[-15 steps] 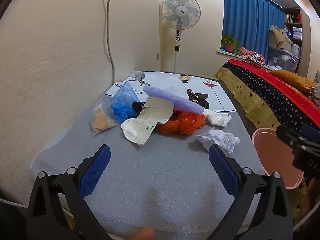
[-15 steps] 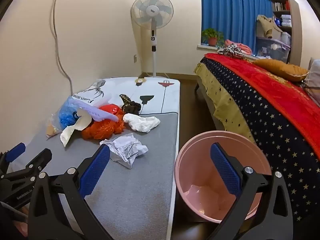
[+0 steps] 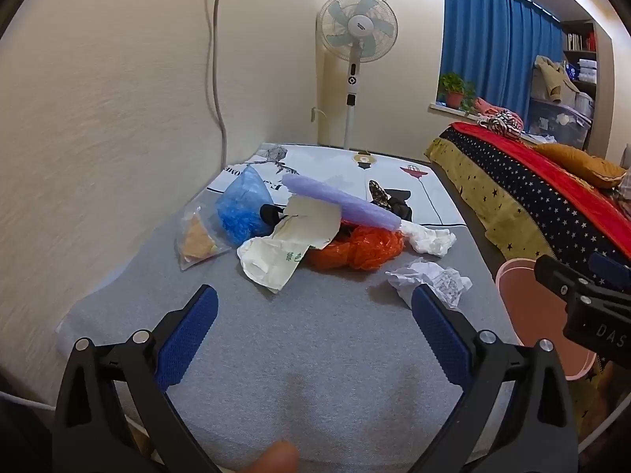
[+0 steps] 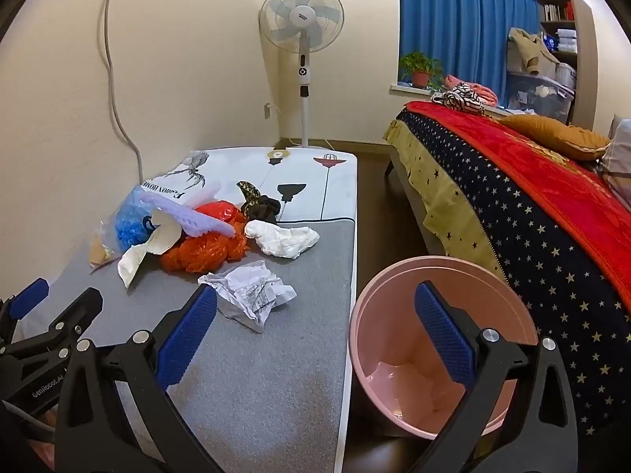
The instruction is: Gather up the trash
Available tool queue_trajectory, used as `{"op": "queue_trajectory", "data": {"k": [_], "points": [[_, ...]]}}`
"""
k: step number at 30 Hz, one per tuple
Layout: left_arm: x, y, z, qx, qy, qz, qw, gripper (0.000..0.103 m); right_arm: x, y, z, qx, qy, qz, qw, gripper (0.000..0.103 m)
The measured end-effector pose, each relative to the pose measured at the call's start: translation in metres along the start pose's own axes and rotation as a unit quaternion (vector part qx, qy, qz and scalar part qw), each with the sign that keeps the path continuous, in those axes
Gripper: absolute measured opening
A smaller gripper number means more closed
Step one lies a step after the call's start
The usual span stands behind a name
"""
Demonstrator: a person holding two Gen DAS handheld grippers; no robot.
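Left gripper (image 3: 314, 315) held with jaws spread fully wide, nothing between them, hovering above bare grey mattress (image 3: 323, 354). Right gripper (image 4: 315, 311) likewise wide open and empty, one blue pad over the mattress edge, the other over the pink bin (image 4: 398, 315) on the floor at 5 o'clock. Trash heaped at 12 o'clock from the left gripper: crumpled white paper (image 3: 430, 280) nearest, at 1 o'clock; orange plastic bag (image 3: 355, 250) beyond; white tissue wad (image 3: 432, 238) to its right; cream paper wrapper (image 3: 276, 260) at 11 o'clock; blue plastic bag (image 3: 242, 205) and clear pouch (image 3: 197, 238) at 10 o'clock near the wall; lilac bubble-wrap roll (image 3: 343, 203) lying across the top. Standing fan (image 3: 357, 31) behind.
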State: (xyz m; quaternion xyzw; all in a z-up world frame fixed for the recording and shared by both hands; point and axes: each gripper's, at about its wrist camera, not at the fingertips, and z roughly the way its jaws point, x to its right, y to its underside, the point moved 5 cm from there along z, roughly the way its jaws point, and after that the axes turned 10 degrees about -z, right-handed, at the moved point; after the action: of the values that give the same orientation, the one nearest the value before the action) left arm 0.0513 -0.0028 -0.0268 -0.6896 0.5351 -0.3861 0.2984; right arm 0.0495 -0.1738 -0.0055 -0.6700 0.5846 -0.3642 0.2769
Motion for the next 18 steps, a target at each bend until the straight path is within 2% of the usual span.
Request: {"op": "queue_trajectory", "data": {"k": [18], "points": [[-0.0038, -0.0002, -0.0047, 0.005, -0.001, -0.003, 1.0000, 0.095, -0.0012, -0.0017, -0.0022, 0.003, 0.002, -0.003, 1.000, 0.098]]}}
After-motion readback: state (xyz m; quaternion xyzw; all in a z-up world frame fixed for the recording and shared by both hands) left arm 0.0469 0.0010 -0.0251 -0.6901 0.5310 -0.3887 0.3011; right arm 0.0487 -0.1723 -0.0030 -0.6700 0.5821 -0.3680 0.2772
